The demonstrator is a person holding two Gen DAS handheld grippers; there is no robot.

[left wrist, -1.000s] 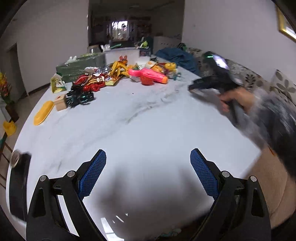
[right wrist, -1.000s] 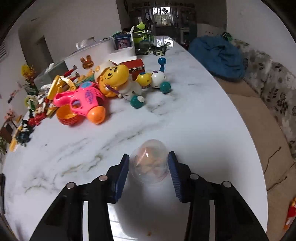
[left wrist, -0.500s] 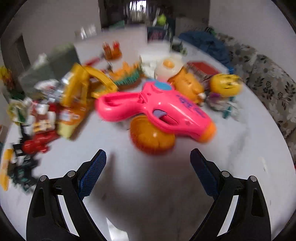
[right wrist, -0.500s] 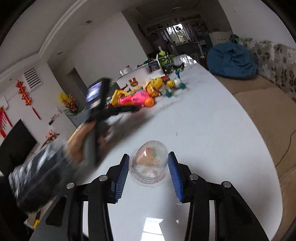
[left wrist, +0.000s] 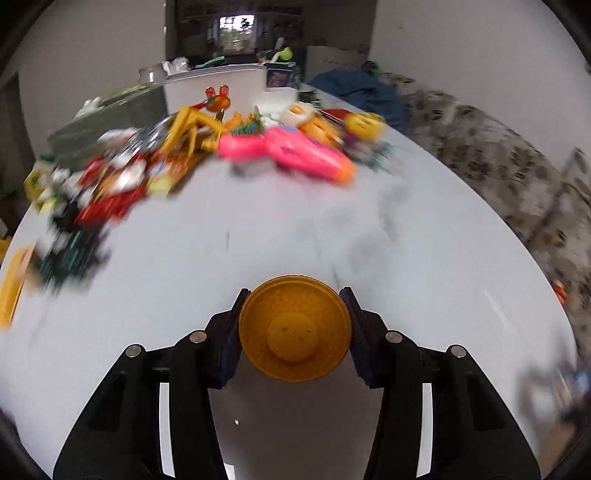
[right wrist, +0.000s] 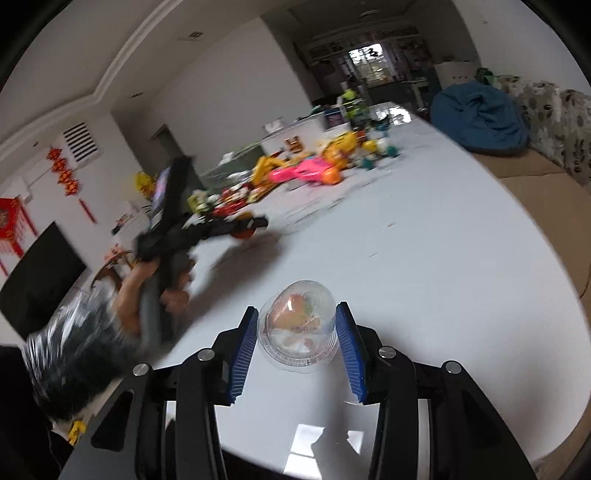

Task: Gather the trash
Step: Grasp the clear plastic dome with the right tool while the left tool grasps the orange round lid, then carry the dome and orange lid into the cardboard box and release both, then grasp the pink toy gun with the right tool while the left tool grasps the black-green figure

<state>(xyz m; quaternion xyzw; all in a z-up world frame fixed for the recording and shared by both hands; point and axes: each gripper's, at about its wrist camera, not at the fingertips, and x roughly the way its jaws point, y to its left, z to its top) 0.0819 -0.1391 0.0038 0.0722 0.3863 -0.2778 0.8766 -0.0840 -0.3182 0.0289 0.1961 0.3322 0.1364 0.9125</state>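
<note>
Soft, even daylight fills the room, brightest at the window far ahead of the tool, and pale glare patches lie on the white tabletop just below the tool's fingers. Motion blur smears the toy pile ahead, and the person's hand beside the right tool. Fisheye distortion bends walls and darkens every corner.

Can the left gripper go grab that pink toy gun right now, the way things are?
Probably not yet: the left gripper, whose jaws have just been closing, is shut on an orange dome piece. The white table toward the pink toy gun lies bare.
</note>
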